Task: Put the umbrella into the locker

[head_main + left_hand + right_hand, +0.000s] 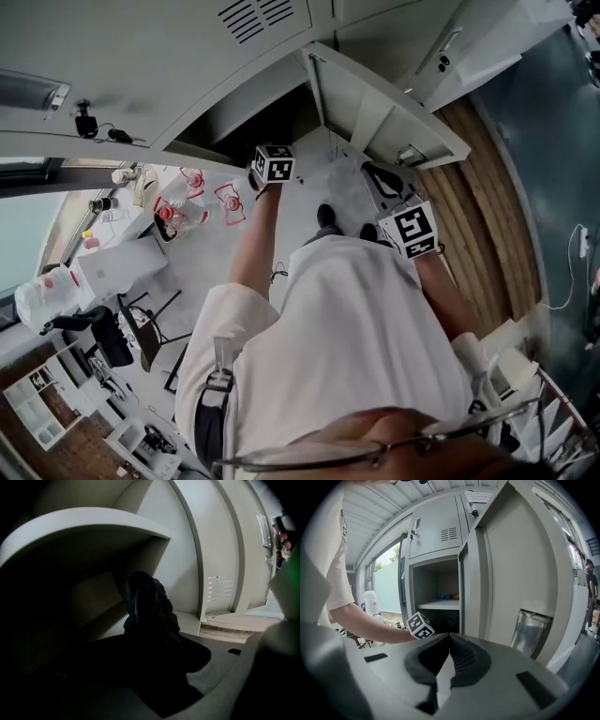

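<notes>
Left gripper (273,167): reaches forward into the open lower compartment of the locker (436,531); only its marker cube and the bare forearm behind it show from the head view, the jaws being inside the opening.

Left gripper view: very dark; jaws appear closed on the near end of the umbrella (147,606), a dark folded bundle that rises from between them; exact contact is hard to read in the shadow. The umbrella sits inside the compartment, below the shelf (93,522), towards the left inner wall; whether it touches the compartment floor cannot be told.

Right gripper (450,637): jaws brought together, tips touching, nothing between them; held outside the locker, near the person's right side, pointing at the edge of the open locker door (394,117).

Door: swung out to the right of the opening; the vent slots of its lower part show in the left gripper view.

Right gripper view: the left arm crosses from the left, its marker cube just in front of the opening; a few small items lie on the shelf, too small to identify.

Surroundings: wooden floor strip (487,216) to the right of the locker; a cluttered table (122,258) far left.
</notes>
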A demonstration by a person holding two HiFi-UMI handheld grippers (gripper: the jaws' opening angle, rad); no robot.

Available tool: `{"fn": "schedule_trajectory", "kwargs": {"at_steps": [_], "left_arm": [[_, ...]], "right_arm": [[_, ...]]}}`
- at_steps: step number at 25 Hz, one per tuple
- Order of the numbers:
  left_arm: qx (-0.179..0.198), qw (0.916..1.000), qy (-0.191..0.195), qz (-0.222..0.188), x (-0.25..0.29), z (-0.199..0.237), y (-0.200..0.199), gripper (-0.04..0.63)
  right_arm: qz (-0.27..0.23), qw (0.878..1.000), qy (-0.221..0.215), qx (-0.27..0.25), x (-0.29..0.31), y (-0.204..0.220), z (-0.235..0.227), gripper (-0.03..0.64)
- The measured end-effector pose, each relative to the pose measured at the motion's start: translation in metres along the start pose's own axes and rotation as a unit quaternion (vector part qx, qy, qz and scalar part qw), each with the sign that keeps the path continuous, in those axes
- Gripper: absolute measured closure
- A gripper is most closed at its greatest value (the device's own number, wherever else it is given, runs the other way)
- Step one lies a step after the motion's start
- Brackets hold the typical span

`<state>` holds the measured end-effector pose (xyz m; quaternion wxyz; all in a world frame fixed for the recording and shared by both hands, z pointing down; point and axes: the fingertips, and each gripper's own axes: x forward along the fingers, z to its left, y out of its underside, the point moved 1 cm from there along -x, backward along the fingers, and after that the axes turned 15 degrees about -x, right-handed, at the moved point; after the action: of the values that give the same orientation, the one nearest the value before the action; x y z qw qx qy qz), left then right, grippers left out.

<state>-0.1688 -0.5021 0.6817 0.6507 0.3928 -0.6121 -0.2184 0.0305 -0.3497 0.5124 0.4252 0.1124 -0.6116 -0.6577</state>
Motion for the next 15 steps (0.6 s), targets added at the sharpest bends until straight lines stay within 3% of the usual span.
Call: {"fn": "schedule_trajectory", "kwargs": {"at_steps": [7, 15], "left_arm": [[0.014, 0.9989, -0.005, 0.045, 0.025, 0.006, 0.015, 0.348], [0.023, 0.999, -0.013, 0.038, 0.028, 0.004, 0.014, 0.324]], "right_arm": [[0.009, 1.0, 0.019, 0.002, -0.003, 0.002, -0.005, 0.609], [0.011, 1.0, 0.012, -0.007, -0.002, 0.001, -0.008, 0.609]]}}
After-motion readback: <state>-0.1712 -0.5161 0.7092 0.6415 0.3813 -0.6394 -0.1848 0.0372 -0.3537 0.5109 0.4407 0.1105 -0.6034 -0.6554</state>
